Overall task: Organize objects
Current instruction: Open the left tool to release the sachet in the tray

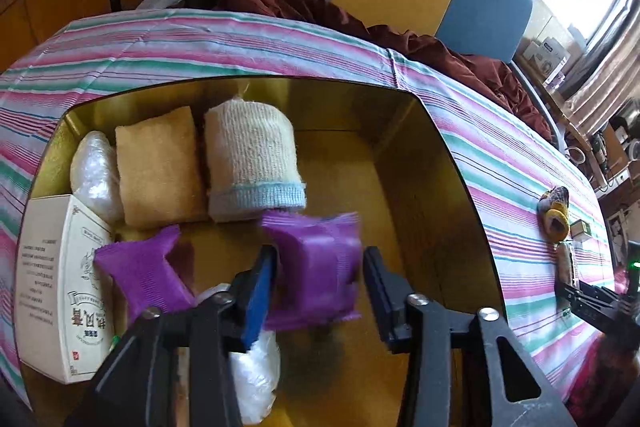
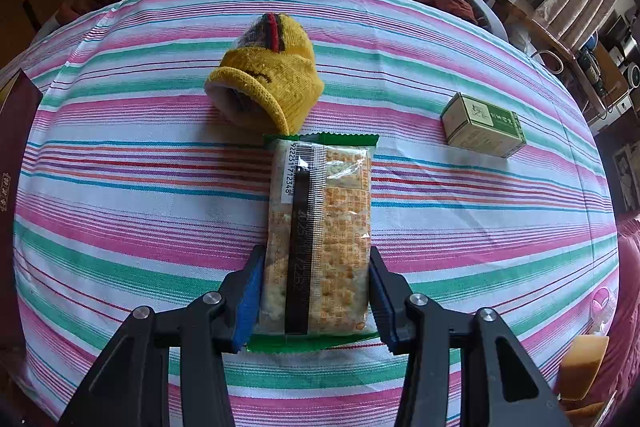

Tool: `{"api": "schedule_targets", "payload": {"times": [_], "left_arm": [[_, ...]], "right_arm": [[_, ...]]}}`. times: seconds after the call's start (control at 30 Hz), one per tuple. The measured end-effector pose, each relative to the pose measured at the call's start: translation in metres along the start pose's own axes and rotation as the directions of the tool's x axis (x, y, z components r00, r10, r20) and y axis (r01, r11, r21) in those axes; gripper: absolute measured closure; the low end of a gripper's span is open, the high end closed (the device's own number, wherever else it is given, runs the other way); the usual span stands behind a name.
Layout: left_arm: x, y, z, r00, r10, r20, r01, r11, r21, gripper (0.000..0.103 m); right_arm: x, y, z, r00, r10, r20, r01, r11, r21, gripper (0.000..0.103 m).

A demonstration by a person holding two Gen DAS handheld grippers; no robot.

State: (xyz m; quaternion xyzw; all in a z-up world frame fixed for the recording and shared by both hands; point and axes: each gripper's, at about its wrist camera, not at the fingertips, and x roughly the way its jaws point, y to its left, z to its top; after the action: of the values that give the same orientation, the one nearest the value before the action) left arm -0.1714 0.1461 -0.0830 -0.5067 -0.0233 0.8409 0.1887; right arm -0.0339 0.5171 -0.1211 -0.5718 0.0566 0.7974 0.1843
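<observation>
Striped cloth (image 1: 240, 43), gold box (image 1: 448, 187), purple packets (image 1: 316, 267)

Snack pack (image 2: 320, 235) barcode label reads "922251 712348"; print on cream box (image 1: 60, 283) and green box (image 2: 484, 127) illegible.

purple packet (image 1: 316, 267); gold box (image 1: 440, 163); yellow sock (image 2: 268, 83); pink-green striped cloth (image 2: 120, 187)

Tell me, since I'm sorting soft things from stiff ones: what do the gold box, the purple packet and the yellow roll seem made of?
Gold box: probably metal or foil-lined card, its glossy walls mirroring the contents.
Purple packet: thin plastic film, with crimped ends and sheen.
Yellow roll: knitted fabric, likely a sock, with a ribbed cuff and visible stitches.
</observation>
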Motion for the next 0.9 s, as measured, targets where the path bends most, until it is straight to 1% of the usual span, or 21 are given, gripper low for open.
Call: {"api": "schedule_targets", "payload": {"times": [0.13,0.27,0.33,0.43,0.53,0.73,0.9], "left_arm": [[-0.017,-0.001,-0.006,0.998,0.025,0.062,-0.027,0.999,0.034,0.052],[-0.037,-0.007,-0.017,0.987,0.074,0.14,-0.086,0.993,0.08,0.052],[-0.048,-0.007,-0.024,0.981,0.089,0.172,-0.104,0.992,0.076,0.052],[-0.062,-0.004,-0.032,0.974,0.095,0.204,-0.112,0.991,0.071,0.052],[-0.076,-0.003,-0.042,0.963,0.122,0.241,-0.143,0.987,0.075,0.052],[-0.094,-0.001,-0.06,0.951,0.139,0.275,-0.175,0.978,0.111,0.052],[-0.103,0.005,-0.068,0.949,0.14,0.283,-0.174,0.98,0.1,0.052]], "right_arm": [[0.0,-0.001,0.0,1.0,0.001,0.0,-0.001,1.0,-0.001,0.055],[0.0,0.0,-0.001,1.0,0.003,0.0,-0.003,1.0,-0.001,0.055],[0.0,0.0,-0.001,1.0,0.003,0.0,-0.003,1.0,-0.001,0.055],[0.0,0.0,-0.001,1.0,0.003,0.0,-0.003,1.0,-0.002,0.055],[-0.001,0.001,-0.002,1.0,-0.003,0.002,0.003,1.0,-0.006,0.055],[-0.004,0.01,-0.004,0.999,-0.031,0.012,0.032,0.999,-0.035,0.056],[-0.006,0.01,-0.005,0.999,-0.031,0.009,0.031,0.999,-0.031,0.056]]}}
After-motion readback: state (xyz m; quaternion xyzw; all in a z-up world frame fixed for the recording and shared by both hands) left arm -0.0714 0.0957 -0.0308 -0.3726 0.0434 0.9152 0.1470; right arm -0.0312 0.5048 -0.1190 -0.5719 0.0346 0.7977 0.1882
